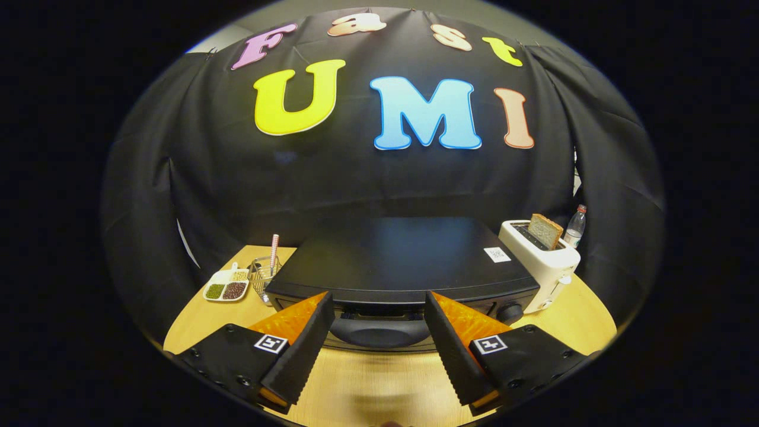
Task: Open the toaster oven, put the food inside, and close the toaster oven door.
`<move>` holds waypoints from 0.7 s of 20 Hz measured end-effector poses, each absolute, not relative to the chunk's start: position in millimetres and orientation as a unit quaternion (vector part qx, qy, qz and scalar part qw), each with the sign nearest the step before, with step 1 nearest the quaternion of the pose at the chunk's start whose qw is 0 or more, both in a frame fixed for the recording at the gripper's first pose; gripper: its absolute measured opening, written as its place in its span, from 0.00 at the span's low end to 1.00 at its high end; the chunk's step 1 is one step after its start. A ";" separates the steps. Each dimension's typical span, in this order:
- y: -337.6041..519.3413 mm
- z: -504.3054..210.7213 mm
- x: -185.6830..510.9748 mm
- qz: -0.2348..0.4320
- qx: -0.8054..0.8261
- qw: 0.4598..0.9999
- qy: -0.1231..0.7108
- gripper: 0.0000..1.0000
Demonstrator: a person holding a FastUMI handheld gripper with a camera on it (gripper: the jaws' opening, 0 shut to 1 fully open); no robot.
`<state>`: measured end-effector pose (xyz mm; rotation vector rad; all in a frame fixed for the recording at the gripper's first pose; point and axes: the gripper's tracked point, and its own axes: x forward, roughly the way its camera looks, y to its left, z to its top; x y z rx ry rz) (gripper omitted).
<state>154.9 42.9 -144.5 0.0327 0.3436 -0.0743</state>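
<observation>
Gripper: gripper [379,308] hangs over the table, fingers spread wide, nothing between the pads; both tips point at the oven front.
Fingers: left fingertip [317,311] and right fingertip [436,308] flank the handle, one at each end of it; contact with the oven cannot be told.
Handle: handle [379,332] is a dark, rounded bar running across the top of the oven door, lying between the fingertips and just ahead of them.
Oven: oven [403,255] is a black, low, wide box with a flat, slightly glossy top that bears a small white sticker near its right rear corner; door shut; it stands at the middle of the table, directly ahead of the fingers.
Knob: knob [511,311] is black and round, on the oven's front, just beyond the right fingertip.
Table: table [367,385] is round, of light wood.
Toaster: toaster [542,261] is white and stands just right of the oven.
Bread: bread [544,230], a brown slice, stands upright in the toaster's slot.
Bottle: bottle [575,225] is clear with a red cap, behind the toaster.
Glass: glass [264,276] sits left of the oven and holds a striped straw.
Dish: dish [227,286] is white, with compartments of green, dark and pale grains, left of the glass.
</observation>
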 end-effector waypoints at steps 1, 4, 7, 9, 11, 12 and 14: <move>44.5 -148.5 156.9 -0.039 0.018 0.984 0.171 0.98; 39.7 -160.1 162.6 -0.054 0.022 0.981 0.184 0.98; 40.9 -165.9 165.9 -0.061 0.019 0.979 0.191 0.97; 43.4 -166.5 162.9 -0.051 0.001 0.980 0.193 0.98; 42.8 -171.0 155.8 -0.046 0.006 0.977 0.208 0.98; 42.7 -173.3 150.1 -0.042 0.007 0.976 0.212 0.99; 45.6 -177.4 136.6 -0.037 0.012 0.975 0.218 0.99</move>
